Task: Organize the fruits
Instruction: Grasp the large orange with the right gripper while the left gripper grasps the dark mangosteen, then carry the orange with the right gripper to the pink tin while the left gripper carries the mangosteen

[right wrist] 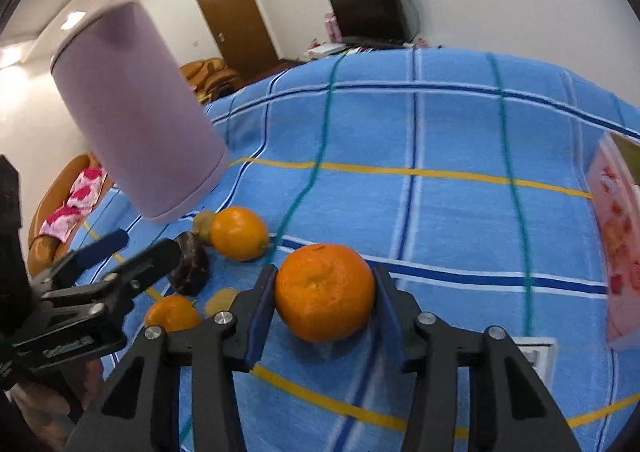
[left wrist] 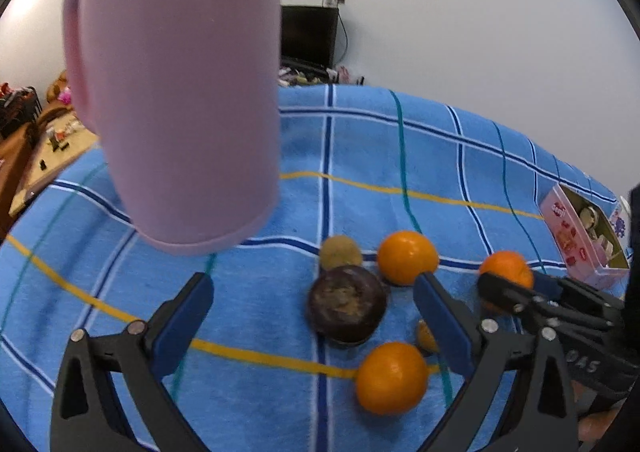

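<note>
Blue plaid cloth (right wrist: 460,123) covers whole table. Pink carton (left wrist: 576,240) sits near right edge, open, stuff inside too blurry to tell. Dark TV (right wrist: 366,11) against back wall, brown door (right wrist: 236,21) left of it, orange sofa (right wrist: 52,219) far left.

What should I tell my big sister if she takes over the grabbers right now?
Left gripper: open, holding nothing, hovering over the fruit pile.
Right gripper: fingers on both sides of a big orange that sits on the blue checked cloth.
Fruit: two more oranges, a brownish-green fruit, a dark purple fruit and a small yellow piece lie together on the cloth.
The pink box at the cloth's right edge holds other small items.
Done: no fruit looks sorted yet.
Left: move every fruit, starting with the big orange.
</note>
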